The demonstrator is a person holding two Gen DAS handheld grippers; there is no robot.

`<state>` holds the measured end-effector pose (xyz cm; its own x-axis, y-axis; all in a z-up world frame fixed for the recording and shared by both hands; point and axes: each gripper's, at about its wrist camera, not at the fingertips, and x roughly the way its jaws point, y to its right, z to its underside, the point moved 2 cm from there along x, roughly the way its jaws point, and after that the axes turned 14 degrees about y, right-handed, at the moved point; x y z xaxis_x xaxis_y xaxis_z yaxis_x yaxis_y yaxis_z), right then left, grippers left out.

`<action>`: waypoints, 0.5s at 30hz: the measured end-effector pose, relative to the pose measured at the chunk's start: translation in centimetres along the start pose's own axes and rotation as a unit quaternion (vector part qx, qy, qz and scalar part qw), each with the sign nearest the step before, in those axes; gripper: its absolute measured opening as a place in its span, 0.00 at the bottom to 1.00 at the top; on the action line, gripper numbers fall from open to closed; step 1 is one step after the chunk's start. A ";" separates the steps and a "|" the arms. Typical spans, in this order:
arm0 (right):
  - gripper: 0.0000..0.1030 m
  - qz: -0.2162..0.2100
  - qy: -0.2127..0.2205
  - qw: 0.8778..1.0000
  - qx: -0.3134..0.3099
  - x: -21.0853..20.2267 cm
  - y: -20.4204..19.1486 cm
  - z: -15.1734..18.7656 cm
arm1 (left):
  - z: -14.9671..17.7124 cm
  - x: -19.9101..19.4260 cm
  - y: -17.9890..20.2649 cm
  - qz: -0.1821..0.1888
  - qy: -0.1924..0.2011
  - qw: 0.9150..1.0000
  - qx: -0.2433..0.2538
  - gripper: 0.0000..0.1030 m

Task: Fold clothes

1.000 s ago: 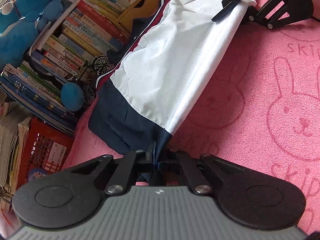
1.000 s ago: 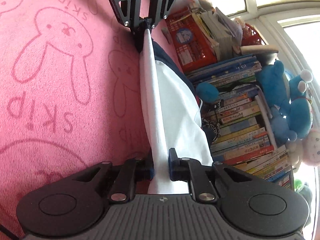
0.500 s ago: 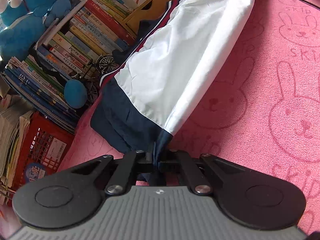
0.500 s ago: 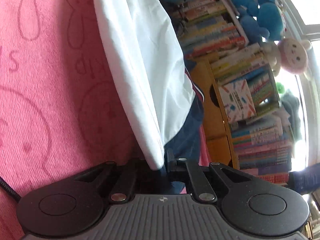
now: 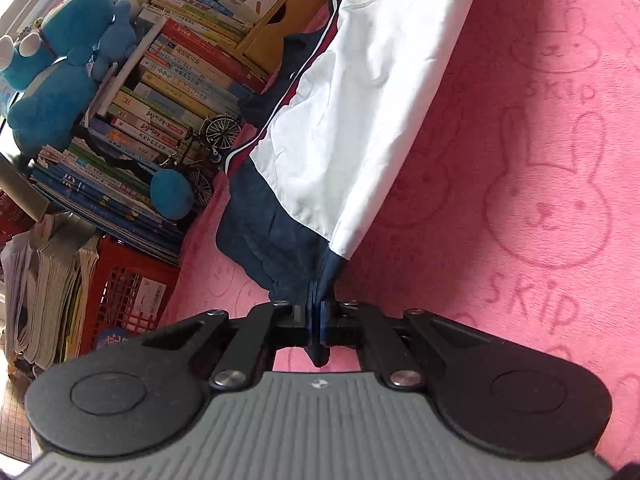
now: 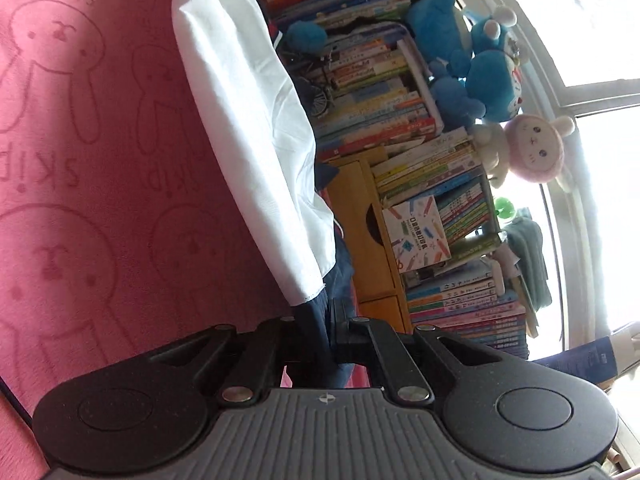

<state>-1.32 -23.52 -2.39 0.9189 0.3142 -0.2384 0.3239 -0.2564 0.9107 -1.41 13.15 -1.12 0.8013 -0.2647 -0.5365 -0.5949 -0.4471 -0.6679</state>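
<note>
Nearest the left wrist camera, the left claw (image 5: 318,320) is clamped tight on a bunched navy corner of the white and navy fabric garment with thin red and white stripes (image 5: 360,120). From that grip the garment runs away and upward across the pink plush blanket printed with rabbits and the word "skip" (image 5: 540,200), its white panel on top and navy folds sagging beside it. In the right wrist view, the right claw (image 6: 330,332) is pinched shut on another navy corner of the garment (image 6: 256,120), which stretches away over the blanket (image 6: 80,200). Beyond lie stacked colourful books (image 6: 380,92), a red plastic crate (image 5: 124,292), blue plush toys (image 6: 472,60) and a pink and white plush rabbit (image 6: 532,148) by the bright window (image 6: 600,80).
</note>
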 end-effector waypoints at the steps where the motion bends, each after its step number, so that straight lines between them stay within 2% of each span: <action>1: 0.05 -0.001 0.002 1.000 0.000 -0.9 0.0 -0.1 | -0.1 -0.8 0.9 0.008 0.000 1.000 0.005 0.03; 5: 0.06 -0.014 0.001 1.000 0.007 -4.9 -1.5 0.4 | -0.6 -3.9 4.7 0.044 0.003 0.999 0.020 0.04; 9: 0.06 -0.029 -0.015 0.999 0.029 -8.4 -3.5 1.2 | -0.1 -6.0 7.6 0.069 0.002 0.998 0.002 0.05; 15: 0.07 -0.039 -0.027 0.997 0.061 -11.1 -5.8 1.4 | 0.5 -6.7 7.7 0.056 -0.005 0.997 -0.048 0.06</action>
<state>-13.05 -26.78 -5.50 0.8995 0.2889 -0.3277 0.4169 -0.3436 0.8415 -11.34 11.90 -2.94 0.7297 -0.3089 -0.6100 -0.6710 -0.4951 -0.5519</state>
